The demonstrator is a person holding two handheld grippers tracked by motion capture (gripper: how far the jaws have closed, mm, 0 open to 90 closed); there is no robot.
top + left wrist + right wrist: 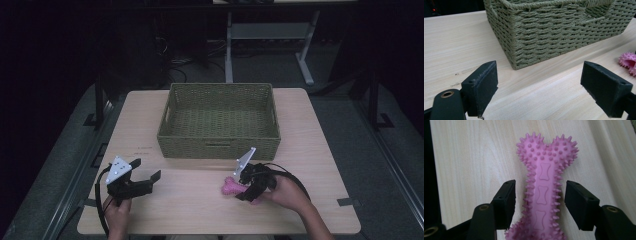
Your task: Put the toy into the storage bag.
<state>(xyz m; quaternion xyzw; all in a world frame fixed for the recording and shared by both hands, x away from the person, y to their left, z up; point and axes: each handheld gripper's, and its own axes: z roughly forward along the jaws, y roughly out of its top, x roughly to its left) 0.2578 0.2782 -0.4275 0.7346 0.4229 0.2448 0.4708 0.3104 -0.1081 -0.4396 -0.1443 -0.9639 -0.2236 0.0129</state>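
A pink spiky bone-shaped toy (231, 187) lies flat on the wooden table (190, 210), in front of the green woven basket (218, 142). My right gripper (245, 191) reaches over it. In the right gripper view its jaws straddle the shaft of the toy (544, 182), and narrow gaps remain between the pads and the spikes; the gripper (540, 200) is open. At the table's front left, my left gripper (146, 169) hovers open with nothing between its fingers. In the left gripper view this gripper (539, 85) points at the basket's near corner (549, 37), with the toy (627, 62) at the right edge.
The basket sits at the middle back of the table and looks empty inside. Bare tabletop lies between the two grippers. Table legs and cables stand on the dark floor beyond the far edge.
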